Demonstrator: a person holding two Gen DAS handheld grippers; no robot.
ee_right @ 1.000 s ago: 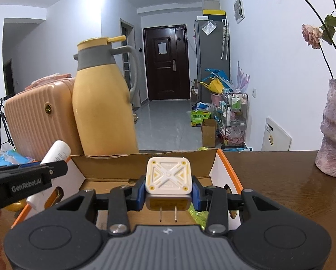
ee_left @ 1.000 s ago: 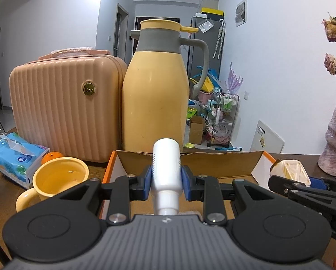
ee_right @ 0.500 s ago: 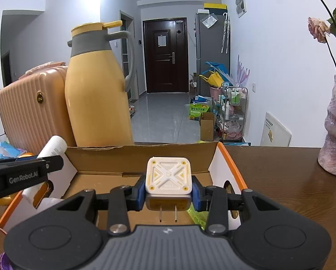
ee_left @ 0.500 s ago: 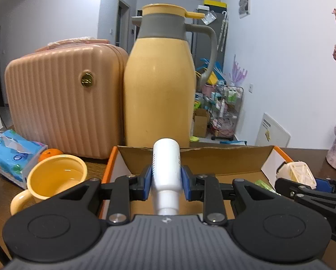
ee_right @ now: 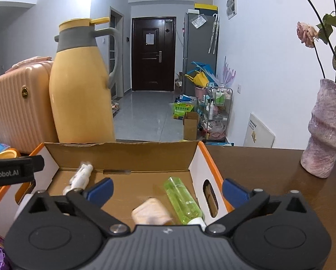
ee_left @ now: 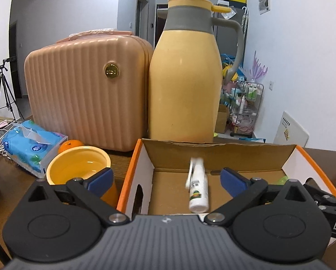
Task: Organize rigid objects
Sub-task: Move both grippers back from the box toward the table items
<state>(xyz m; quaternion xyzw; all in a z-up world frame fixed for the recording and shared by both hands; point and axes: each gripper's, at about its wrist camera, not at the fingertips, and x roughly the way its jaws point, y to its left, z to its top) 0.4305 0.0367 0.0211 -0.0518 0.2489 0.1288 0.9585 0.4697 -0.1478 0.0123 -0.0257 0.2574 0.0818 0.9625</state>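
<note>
Both released: left hand-held gripper [ee_left: 165, 181], right hand-held gripper [ee_right: 166, 190]. White bottle [ee_left: 198, 187] lies in box [ee_left: 219, 157] just ahead of left; light, stiff, slick, so grab mid-body.

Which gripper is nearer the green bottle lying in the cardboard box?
Right. The right gripper hangs open directly above the green bottle; the left gripper is open over the white spray bottle at the box's opposite side.
</note>
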